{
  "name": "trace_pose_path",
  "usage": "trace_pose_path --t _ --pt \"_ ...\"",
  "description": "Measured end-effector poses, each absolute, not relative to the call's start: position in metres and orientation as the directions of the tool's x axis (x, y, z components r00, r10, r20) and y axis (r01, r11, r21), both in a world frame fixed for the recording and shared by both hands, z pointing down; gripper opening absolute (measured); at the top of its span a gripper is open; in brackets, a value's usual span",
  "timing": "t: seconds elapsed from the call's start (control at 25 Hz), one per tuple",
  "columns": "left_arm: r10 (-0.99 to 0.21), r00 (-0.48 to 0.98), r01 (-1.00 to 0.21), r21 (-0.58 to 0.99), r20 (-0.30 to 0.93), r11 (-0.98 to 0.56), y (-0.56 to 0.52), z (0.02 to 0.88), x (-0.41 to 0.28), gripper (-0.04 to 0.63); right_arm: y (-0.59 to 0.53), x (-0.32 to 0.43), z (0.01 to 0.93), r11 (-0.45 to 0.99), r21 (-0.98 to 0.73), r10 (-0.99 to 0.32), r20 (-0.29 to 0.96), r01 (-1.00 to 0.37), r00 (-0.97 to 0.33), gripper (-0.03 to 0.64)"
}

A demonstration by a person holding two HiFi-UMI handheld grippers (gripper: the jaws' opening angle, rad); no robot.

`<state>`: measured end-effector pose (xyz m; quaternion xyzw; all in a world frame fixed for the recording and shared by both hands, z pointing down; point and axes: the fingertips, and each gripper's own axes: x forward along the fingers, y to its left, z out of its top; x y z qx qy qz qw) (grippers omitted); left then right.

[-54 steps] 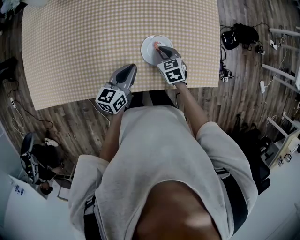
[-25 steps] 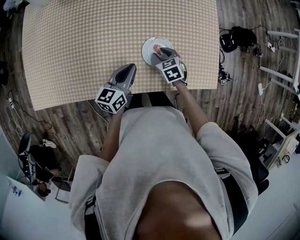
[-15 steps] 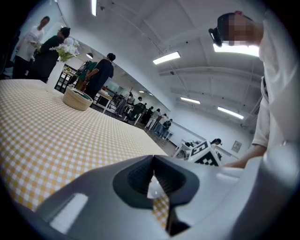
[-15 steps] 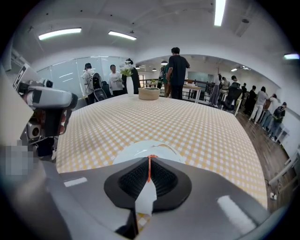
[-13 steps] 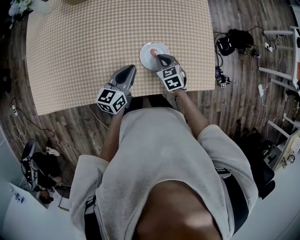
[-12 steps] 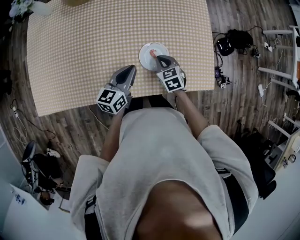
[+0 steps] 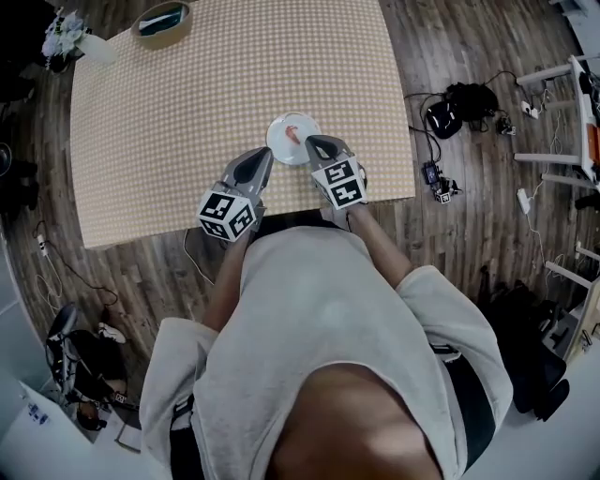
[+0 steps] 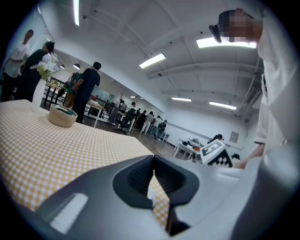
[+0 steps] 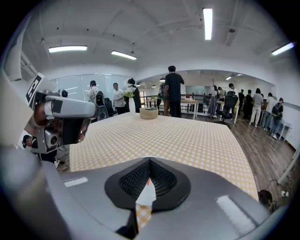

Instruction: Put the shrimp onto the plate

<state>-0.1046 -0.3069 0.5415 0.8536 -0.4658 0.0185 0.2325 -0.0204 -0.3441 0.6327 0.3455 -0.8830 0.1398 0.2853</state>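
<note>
A small orange-pink shrimp [image 7: 292,134] lies on the round white plate [image 7: 281,147] near the front edge of the checked table [image 7: 206,103]. My right gripper [image 7: 312,142] hovers at the plate's near right rim, shut and holding nothing. In the right gripper view its jaws [image 9: 149,164] meet, and a sliver of white plate [image 9: 146,197] shows through the gap below them. My left gripper [image 7: 262,155] rests just left of the plate, also shut and empty. Its jaws [image 8: 153,161] touch in the left gripper view.
A woven basket [image 7: 162,21] and a vase of white flowers [image 7: 66,37] stand at the table's far left corner. Cables and gear [image 7: 450,103] lie on the wood floor to the right. Several people stand beyond the table's far end.
My right gripper has drawn back off the plate toward the near edge, and the shrimp stays lying on the plate. The head view now takes in the table's far end.
</note>
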Motion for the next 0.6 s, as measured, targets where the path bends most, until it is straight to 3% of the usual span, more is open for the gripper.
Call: trace_pose_path --t 0.44,0.6 --pt "-0.825 0.543 -0.827 0.268 0.155 -0.494 -0.312 0.494 -0.071 0.009 -0.354 -0.014 0.501 0.764 0.015 -0.628 0.246 -0.645 -0.738 0.000" --pt "-0.815 0.562 -0.816 0.253 0.142 -0.519 -0.306 0.484 -0.058 0.009 -0.344 -0.005 0.481 0.758 0.020 -0.642 0.194 -0.652 -0.742 0.000"
